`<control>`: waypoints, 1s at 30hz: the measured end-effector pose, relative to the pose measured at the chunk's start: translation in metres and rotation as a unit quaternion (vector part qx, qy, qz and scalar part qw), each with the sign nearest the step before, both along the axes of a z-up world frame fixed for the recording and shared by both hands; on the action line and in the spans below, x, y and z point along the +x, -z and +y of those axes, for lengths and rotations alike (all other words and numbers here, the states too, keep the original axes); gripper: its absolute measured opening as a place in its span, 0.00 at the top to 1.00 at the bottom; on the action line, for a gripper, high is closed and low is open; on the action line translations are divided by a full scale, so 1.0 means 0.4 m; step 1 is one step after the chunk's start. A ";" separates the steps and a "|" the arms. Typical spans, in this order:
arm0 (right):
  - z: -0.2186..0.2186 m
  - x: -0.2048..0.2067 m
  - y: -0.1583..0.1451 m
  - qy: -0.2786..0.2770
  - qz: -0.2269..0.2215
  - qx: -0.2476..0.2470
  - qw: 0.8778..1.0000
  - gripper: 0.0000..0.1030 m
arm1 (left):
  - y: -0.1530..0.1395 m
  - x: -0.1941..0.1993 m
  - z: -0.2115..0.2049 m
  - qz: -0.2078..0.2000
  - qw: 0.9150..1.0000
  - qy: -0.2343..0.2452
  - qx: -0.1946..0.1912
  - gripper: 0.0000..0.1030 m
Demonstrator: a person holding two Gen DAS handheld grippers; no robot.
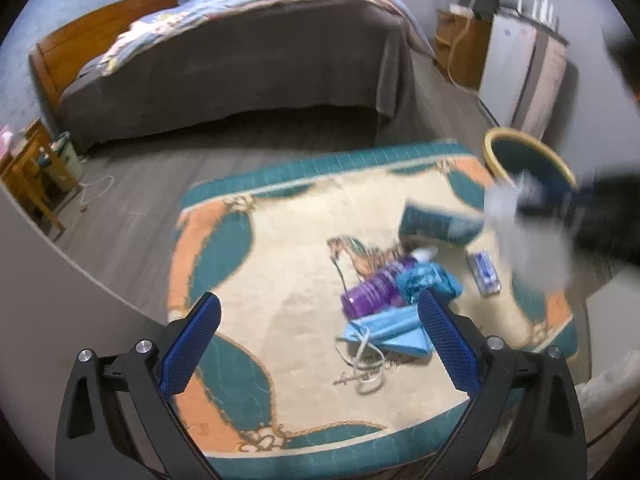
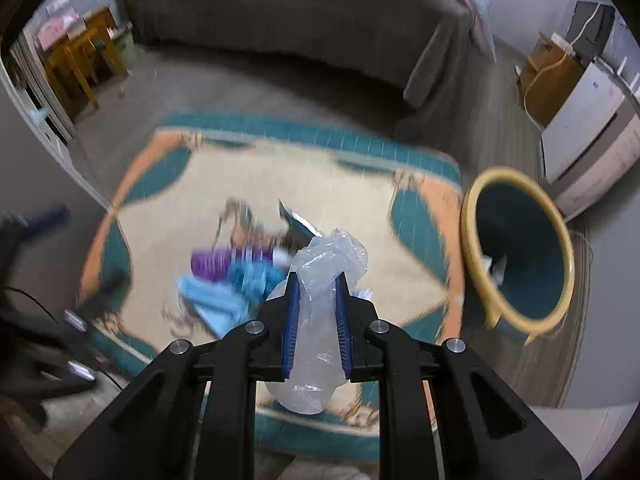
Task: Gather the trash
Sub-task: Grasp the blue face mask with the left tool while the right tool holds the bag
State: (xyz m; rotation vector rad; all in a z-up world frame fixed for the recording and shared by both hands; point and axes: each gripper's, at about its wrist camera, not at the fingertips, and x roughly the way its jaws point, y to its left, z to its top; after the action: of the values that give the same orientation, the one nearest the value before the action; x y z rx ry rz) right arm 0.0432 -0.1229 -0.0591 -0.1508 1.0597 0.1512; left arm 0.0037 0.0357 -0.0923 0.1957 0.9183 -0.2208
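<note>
- The left wrist view looks forward and steeply down past its own hand-held gripper [image 1: 318,344] onto the patterned rug [image 1: 280,248], from fairly high above it, facing the bed [image 1: 240,60].
- The right wrist view looks down just as steeply past its own hand-held gripper [image 2: 317,280], set a little further right, with the bin [image 2: 520,248] close at its right.
- Both views share the rug, the bed, the bin, the litter at the rug's centre and the white cabinet [image 1: 516,68] at the right wall.
</note>
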 end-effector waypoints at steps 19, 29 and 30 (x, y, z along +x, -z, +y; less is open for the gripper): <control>-0.057 0.063 0.066 0.003 0.027 0.018 0.999 0.84 | 0.246 0.019 -0.147 0.092 0.994 0.054 0.031 0.13; -0.065 0.066 0.070 0.002 0.034 0.021 0.999 0.84 | 0.198 0.023 -0.140 0.064 0.996 0.055 0.014 0.55; -0.066 0.064 0.069 0.002 0.033 0.020 0.999 0.84 | 0.188 0.022 -0.135 0.057 0.997 0.053 0.012 0.60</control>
State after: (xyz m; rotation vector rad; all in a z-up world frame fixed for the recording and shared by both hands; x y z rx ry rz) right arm 0.0689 -0.1492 -0.0868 -0.1088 1.1220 0.1750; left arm 0.0126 -0.0185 -0.1673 0.2553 1.0260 -0.3215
